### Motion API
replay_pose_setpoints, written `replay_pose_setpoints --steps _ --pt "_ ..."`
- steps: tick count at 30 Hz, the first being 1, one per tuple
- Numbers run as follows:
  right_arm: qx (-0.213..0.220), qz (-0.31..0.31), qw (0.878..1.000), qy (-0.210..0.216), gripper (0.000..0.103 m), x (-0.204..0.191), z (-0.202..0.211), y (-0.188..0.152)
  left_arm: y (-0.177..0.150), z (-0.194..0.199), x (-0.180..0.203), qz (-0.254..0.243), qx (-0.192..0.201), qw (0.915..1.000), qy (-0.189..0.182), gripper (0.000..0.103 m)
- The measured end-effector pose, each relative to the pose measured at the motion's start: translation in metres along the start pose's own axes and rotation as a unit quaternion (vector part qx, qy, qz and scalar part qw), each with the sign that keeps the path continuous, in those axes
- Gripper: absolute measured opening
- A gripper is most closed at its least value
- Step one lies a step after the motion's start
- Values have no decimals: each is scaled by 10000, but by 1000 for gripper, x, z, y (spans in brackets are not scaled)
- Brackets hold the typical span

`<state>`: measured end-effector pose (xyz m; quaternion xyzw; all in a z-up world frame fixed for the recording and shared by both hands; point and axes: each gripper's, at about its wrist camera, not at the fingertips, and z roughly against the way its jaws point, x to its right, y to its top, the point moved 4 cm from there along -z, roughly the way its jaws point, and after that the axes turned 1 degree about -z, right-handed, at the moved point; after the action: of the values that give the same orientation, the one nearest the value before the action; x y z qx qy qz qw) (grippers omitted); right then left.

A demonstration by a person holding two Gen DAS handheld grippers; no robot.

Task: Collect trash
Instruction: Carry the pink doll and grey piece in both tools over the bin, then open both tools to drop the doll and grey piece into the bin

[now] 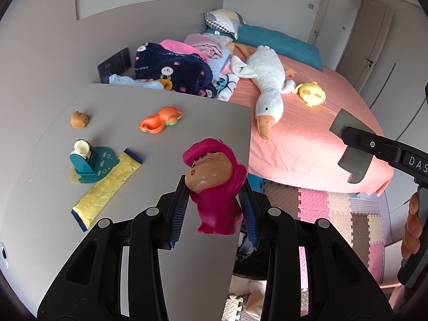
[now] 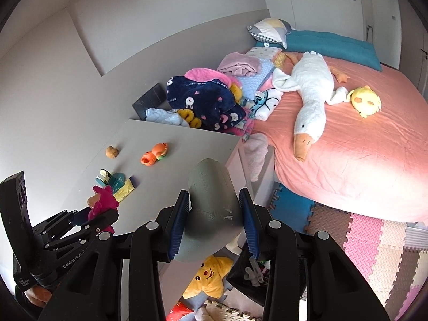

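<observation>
A: Wrapper [image 1: 107, 187], the yellow one, lies on the desk [image 1: 165, 101] near its left edge, long axis diagonal, left of our left gripper [image 1: 214, 203].

B: Both are full: left pinches the pink figurine [image 1: 214, 187], right gripper [image 2: 214, 222] pinches a grey tool [image 2: 211, 203].

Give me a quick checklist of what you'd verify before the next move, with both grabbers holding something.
1. Left gripper shut on the pink figure: ok, jaws press both its sides.
2. Right gripper shut on the grey piece: ok.
3. Figure clear of the desk: ok, it hangs past the desk's edge.
4. The two grippers apart: ok, a clear gap shows in both views.
5. Trash left on the desk: not ok, the yellow wrapper still lies under the teal holder.
6. Bin to drop into: cannot tell; a dark container shows below, mostly hidden.
</observation>
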<state>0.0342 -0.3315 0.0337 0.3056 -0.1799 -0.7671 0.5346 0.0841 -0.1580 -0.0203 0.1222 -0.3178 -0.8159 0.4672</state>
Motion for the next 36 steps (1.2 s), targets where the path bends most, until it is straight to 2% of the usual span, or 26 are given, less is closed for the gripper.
replay_pose_setpoints --steps 14,24,25,26,27,28,29,30,33,36 --pt "151 -382 9985 -372 41 56 25 -6 0 -17 71 -624 -177 9967 -485 37" --pt "115 -574 9970 -502 41 79 30 -11 -8 -26 100 -972 -404 9922 -662 38" --pt "74 -581 9965 -594 47 81 29 -12 -10 -29 103 -1051 -508 9907 -695 41" --pt "85 -591 9956 -728 60 83 29 -12 -13 -31 105 -1122 -601 9896 -669 64" --pt "185 -666 9944 -797 87 86 31 -12 -15 -31 107 -1153 -611 9898 -572 99" --pt "418 -824 9920 -859 101 91 36 -12 -15 -29 106 -1161 -481 9912 -424 97" --pt "690 -1010 9882 -921 101 96 42 -11 -16 -28 106 -1181 -405 9917 -320 97" --pt "745 -1126 9859 -993 101 101 44 -11 -17 -28 105 -1195 -427 9915 -290 97" --pt "457 -1223 9850 -1133 101 111 39 -9 -17 -31 98 -1083 -523 9925 -213 97" --pt "427 -1162 9845 -1242 101 116 38 -10 -16 -31 91 -938 -550 9939 -195 97"
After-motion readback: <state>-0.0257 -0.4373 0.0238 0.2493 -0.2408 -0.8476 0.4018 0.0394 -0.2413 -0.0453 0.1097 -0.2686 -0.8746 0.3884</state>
